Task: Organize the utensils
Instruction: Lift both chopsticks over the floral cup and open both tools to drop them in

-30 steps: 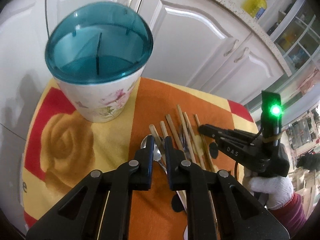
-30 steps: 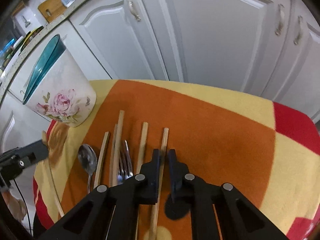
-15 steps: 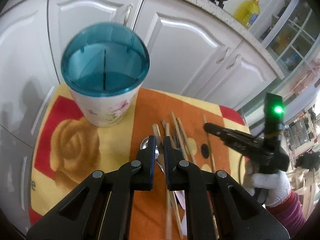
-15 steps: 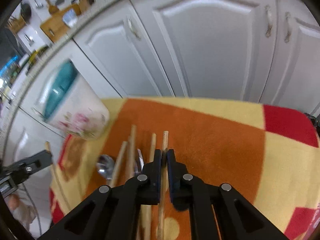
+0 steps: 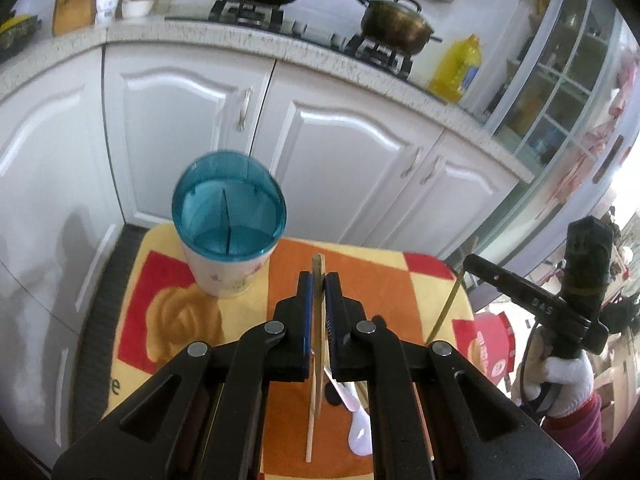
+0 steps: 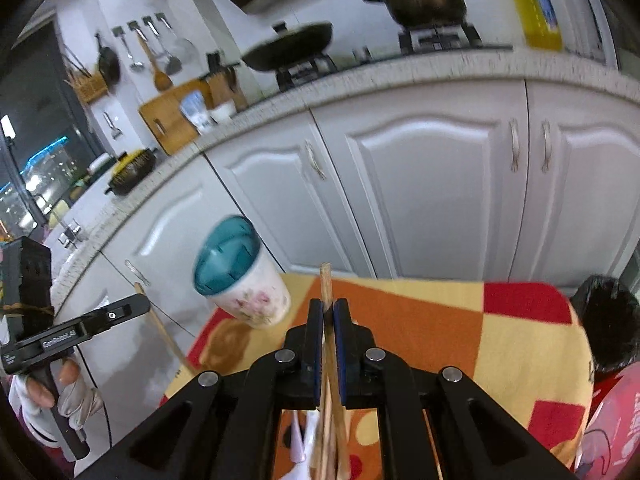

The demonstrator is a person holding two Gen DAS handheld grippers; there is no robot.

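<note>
Before white kitchen cabinets, on the cloth-covered table (image 5: 420,280), each tongs pinches one chopstick: left tongs (image 5: 319,280), right tongs (image 6: 328,306); lower both tips-first into the holder (image 5: 228,236) at ten o'clock.

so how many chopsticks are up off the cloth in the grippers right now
2. One chopstick is clamped in the left gripper; the other chopstick is clamped in the right gripper. More utensils lie on the cloth, mostly hidden behind the grippers.
</note>
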